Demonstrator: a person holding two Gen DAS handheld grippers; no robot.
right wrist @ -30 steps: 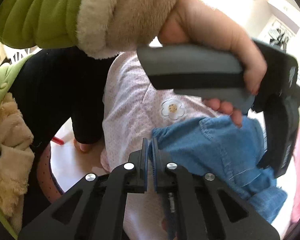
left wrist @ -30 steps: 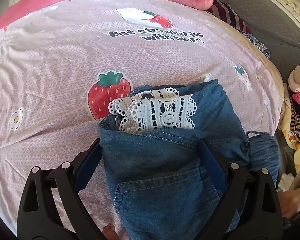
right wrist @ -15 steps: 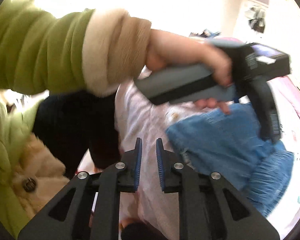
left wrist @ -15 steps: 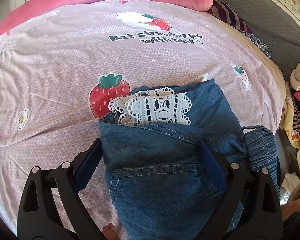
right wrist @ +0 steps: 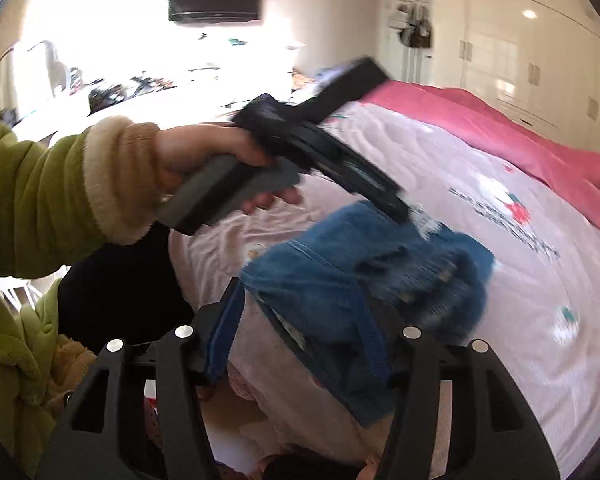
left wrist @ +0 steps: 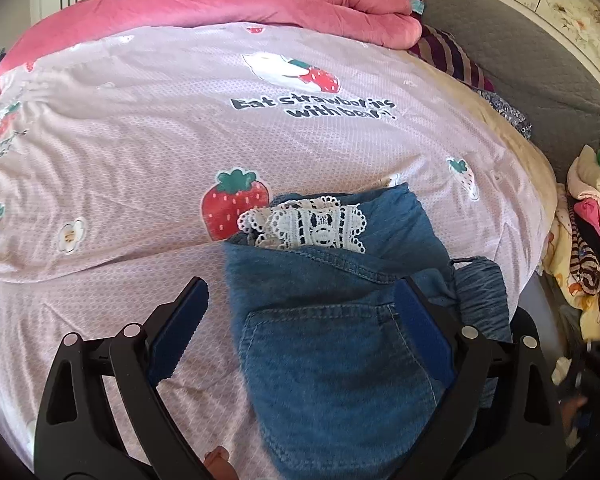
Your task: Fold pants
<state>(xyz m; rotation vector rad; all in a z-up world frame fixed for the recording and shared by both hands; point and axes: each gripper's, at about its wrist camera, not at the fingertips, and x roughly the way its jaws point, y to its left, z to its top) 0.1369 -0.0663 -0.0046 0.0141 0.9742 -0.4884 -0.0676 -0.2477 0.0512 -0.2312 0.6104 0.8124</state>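
Your left gripper (left wrist: 300,300) stands spread wide over the pants (left wrist: 340,340), its blue pads (left wrist: 178,332) well apart; the left pad hangs over bare sheet (left wrist: 140,160) and presses on nothing, while the right pad lies against the denim without clamping it, so nothing is grasped. Your right gripper (right wrist: 304,320) has just been opening and now stands released too; the near edge of the pants shows between its fingers, but the pads do not press on it.

The pants lie folded into a compact bundle on the sheet, near the bed's front edge. A back pocket (left wrist: 332,344) faces up just under your left gripper, and beyond it a white lace trim (left wrist: 304,228) peeks out of the fold. A gathered cuff (left wrist: 480,292) sticks out at the bundle's right side.

Just past the lace, a printed strawberry (left wrist: 232,204) sits on the sheet, touching the bundle's far left corner. Farther on, well beyond the pants, a pink quilt (left wrist: 220,4) lies along the bed's far side.

In the right wrist view, your left hand (right wrist: 204,152), in a green sleeve (right wrist: 32,192), holds its handle above the pants.
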